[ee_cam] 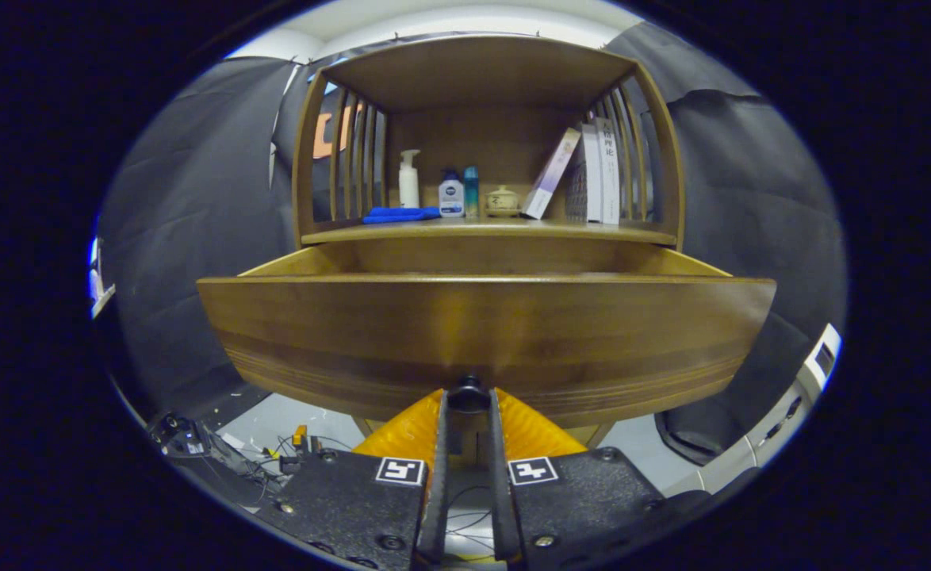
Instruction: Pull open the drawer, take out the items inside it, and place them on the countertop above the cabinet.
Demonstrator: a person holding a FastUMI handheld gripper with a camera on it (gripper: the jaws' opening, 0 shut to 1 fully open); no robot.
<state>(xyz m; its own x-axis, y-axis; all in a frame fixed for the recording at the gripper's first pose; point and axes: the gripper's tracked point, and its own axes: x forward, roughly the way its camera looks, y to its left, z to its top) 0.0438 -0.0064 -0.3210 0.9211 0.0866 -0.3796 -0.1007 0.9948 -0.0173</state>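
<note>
Pulled well out from a wooden cabinet (676, 159) in a cloth-walled booth: the drawer (481, 333), its broad curved front panel facing the camera. Clamped on the small dark knob (469, 394) at the lower middle of that panel: the gripper (469, 408), fingers nearly closed, one pressed to each side of the knob. Hidden from this low angle behind the front panel: the drawer's floor and any contents, with just the inner side walls visible running back to the cabinet. Above the drawer, the countertop (489, 231), already lined along its back with a white pump bottle (408, 180), a small white bottle with a blue cap (450, 194), a slim teal bottle (471, 191), a small lidded ceramic pot (502, 201) and a folded blue cloth (400, 214) at the left. At the right, several books (596, 170), one leaning against the upright ones. Below the drawer, a pale floor with loose cables (275, 452).
</note>
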